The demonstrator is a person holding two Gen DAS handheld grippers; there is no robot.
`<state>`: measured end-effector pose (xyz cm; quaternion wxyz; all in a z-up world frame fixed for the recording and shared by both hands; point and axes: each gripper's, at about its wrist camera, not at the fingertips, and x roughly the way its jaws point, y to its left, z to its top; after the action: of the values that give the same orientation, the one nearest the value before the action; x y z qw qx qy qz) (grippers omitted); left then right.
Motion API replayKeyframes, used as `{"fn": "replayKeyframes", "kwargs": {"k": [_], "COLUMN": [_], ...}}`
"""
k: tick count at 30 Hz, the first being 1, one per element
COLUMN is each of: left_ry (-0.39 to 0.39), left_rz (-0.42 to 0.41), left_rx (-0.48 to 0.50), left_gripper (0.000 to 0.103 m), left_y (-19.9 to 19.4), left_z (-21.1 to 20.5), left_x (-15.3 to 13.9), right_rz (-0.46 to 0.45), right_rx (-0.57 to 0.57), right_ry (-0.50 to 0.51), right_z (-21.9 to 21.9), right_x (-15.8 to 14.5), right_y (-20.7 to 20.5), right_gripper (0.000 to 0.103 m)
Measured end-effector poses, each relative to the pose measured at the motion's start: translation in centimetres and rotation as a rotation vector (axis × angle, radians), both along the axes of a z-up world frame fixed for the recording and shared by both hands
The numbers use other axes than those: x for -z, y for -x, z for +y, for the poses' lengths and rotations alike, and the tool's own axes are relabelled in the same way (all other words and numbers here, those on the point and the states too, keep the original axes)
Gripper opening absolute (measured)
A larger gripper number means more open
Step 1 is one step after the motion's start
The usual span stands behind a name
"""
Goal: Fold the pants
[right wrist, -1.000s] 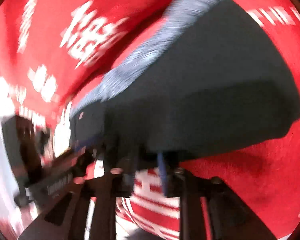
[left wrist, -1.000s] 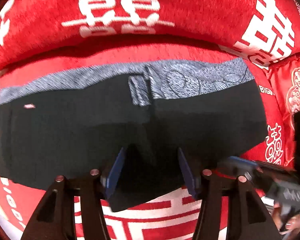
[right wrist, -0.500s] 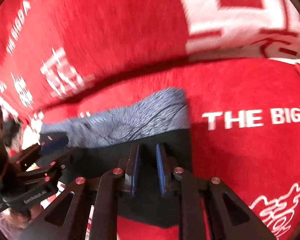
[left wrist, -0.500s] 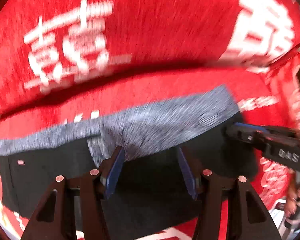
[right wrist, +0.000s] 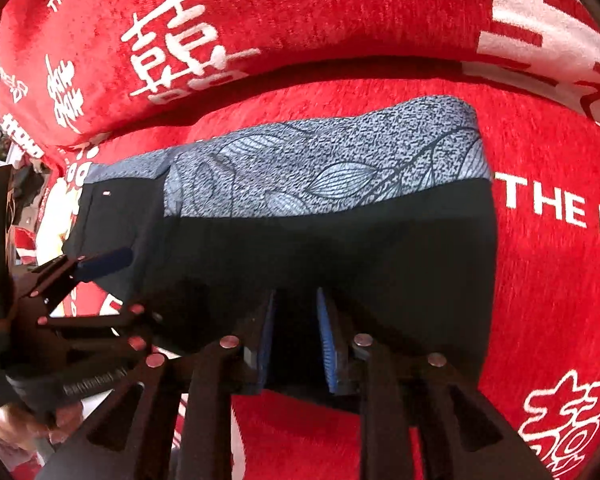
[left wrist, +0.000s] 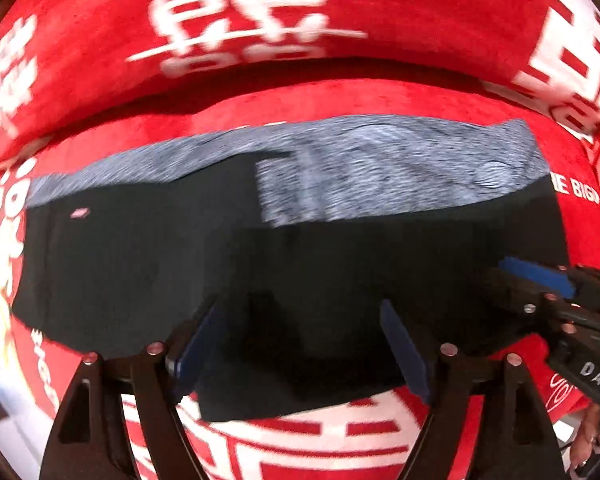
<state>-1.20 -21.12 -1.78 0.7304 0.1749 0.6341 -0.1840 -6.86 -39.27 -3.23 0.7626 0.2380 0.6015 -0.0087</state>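
Note:
Black pants (left wrist: 340, 264) with a grey leaf-print waistband (left wrist: 380, 168) lie folded flat on the red sofa seat (left wrist: 300, 432), waistband toward the backrest. My left gripper (left wrist: 300, 320) points down over the pants' near edge. Its jaws are opening wide and the pads press on nothing. My right gripper (right wrist: 296, 300) hovers over the near edge of the pants (right wrist: 340, 248), toward their right end. Its jaws are opening with a narrow gap, and I see no cloth pinched between them. Each gripper shows in the other's view: the right gripper (left wrist: 536, 276) and the left gripper (right wrist: 108, 260).
The red backrest cushion (right wrist: 300, 20) with white characters rises just behind the waistband (right wrist: 320, 160). Red seat cover with white lettering (right wrist: 548, 200) extends to the right. A person's hand (right wrist: 20, 420) holds the left gripper at the sofa's left end.
Left jaws have spread much wider, and the left view pulled back from the waistband to the near edge. The right gripper swung over the pants' right part, its jaws slightly wider than before.

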Motion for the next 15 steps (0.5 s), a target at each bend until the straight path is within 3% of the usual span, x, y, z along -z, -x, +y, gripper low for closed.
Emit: {"fn": "replayKeyframes", "kwargs": {"k": [4, 10, 15], "left_ry": [-0.008, 0.002, 0.031], "left_rz": [0.000, 0.026, 0.036], "left_rx": [-0.064, -0.100, -0.095], "left_gripper": [0.081, 0.081, 0.081], "left_y": [0.4, 1.0, 0.7], "left_z": [1.9, 2.9, 3.8], "left_x": [-0.3, -0.5, -0.7], "right_rz": [-0.010, -0.001, 0.016], "right_rx": [-0.029, -0.085, -0.116], "right_ry": [-0.008, 0.036, 0.092], "right_z": [0.8, 2.6, 4.4], "right_x": [-0.2, -0.9, -1.3], "right_y": [-0.4, -0.2, -0.4], "right_gripper": [0.044, 0.058, 0.060]}}
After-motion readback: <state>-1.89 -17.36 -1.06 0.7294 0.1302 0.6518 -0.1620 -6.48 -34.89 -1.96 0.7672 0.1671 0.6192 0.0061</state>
